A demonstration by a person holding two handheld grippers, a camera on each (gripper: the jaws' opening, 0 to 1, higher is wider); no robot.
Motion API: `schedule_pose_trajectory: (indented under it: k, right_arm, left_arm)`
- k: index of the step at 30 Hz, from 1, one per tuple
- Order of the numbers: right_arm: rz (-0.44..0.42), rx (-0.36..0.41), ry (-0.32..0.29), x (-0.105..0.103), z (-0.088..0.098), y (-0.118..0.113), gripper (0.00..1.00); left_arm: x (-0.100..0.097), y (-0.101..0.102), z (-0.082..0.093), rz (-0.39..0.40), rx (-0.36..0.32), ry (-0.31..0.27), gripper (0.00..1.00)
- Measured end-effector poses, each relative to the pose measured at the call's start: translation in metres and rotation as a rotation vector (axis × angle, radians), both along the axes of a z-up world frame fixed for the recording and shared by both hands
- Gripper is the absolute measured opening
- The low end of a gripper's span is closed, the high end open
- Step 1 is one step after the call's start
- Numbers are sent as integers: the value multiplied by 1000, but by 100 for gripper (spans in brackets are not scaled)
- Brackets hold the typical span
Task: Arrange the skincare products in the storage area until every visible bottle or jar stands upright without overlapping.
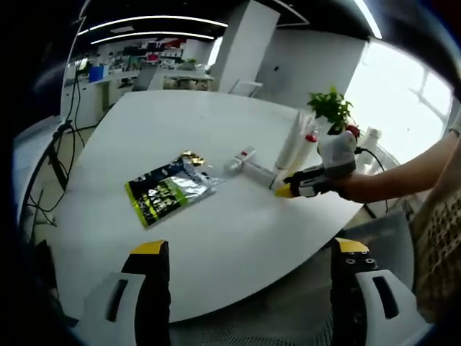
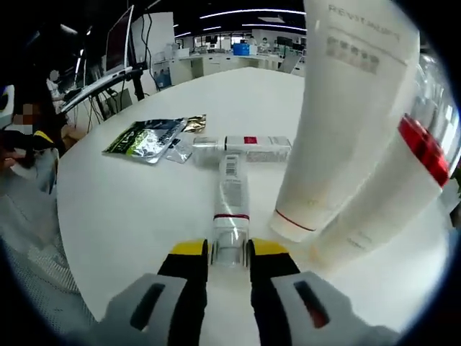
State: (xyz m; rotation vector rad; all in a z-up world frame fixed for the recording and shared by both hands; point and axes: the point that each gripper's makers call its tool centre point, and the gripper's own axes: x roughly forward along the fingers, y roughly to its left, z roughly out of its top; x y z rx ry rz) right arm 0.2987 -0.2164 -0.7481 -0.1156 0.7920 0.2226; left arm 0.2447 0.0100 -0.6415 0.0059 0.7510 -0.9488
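left gripper (image 1: 248,252): jaws wide apart, holding nothing, held above the near table edge | right gripper (image 2: 229,254): jaws closed on the cap end of a lying tube (image 2: 230,209), low over the table; in the left gripper view it enters from the right, held by a bare forearm (image 1: 403,176)

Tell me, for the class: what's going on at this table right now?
A person holds a gripper in each hand. The right gripper has its jaws closed on a white tube lying flat on the white table. The left gripper hangs open. A foil packet lies nearby; two tall tubes stand upright.
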Motion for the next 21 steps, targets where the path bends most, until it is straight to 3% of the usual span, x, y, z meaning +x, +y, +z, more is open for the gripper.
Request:
schedule_pose_trajectory:
  k: [11, 14, 18, 21]
  right_arm:
    - [23, 28, 28, -6, 4, 5, 19]
    - [-17, 144, 39, -10, 13, 14, 19]
    - [-64, 244, 55, -19, 24, 17, 19]
    - [-93, 310, 60, -30, 37, 22, 19]
  left_arm:
    - [-1, -1, 0, -10, 2, -5, 90]
    - [-2, -3, 2, -18, 4, -14, 89]
    - [-1, -9, 11, -55, 9, -104, 86]
    - [-6, -17, 15, -86, 6, -134, 85]
